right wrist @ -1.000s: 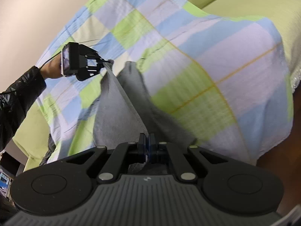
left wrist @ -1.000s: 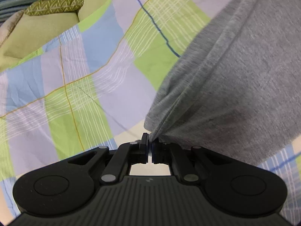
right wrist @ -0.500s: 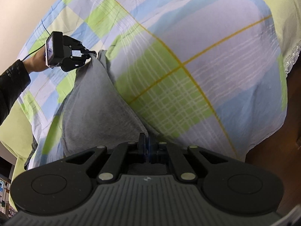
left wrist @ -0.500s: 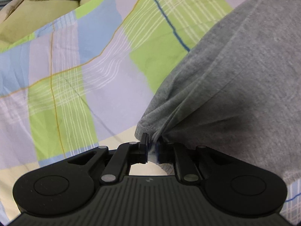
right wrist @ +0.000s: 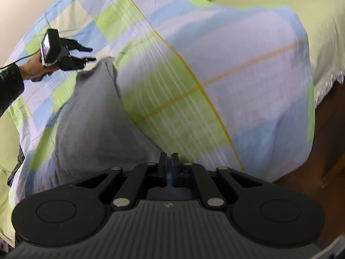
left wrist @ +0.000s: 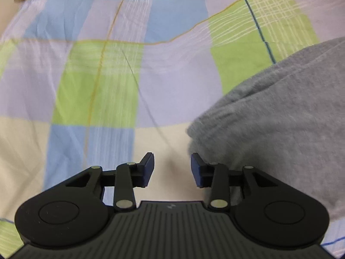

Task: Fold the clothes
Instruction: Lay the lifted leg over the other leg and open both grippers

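Note:
A grey garment (left wrist: 269, 118) lies on the checked sheet (left wrist: 97, 75), filling the right side of the left wrist view. My left gripper (left wrist: 172, 161) hangs just left of its corner, jaws opening, with only sheet between the blue pads (left wrist: 148, 168). In the right wrist view the garment (right wrist: 92, 125) stretches from my right gripper (right wrist: 168, 157) up towards the left gripper (right wrist: 91, 54), which stands apart from the cloth's far corner. The right jaws are pressed on the garment's near edge.
A hand (right wrist: 32, 69) and a dark sleeve (right wrist: 8, 86) carry the left gripper. The checked sheet (right wrist: 215, 75) covers a green bedspread (right wrist: 312, 10) with a fringed edge. Dark floor (right wrist: 327, 129) shows beyond the bed's right edge.
My left gripper has let go of the garment's corner, opened and rolled and drawn off to the left; the cloth has dropped onto the sheet. The right gripper still holds its edge.

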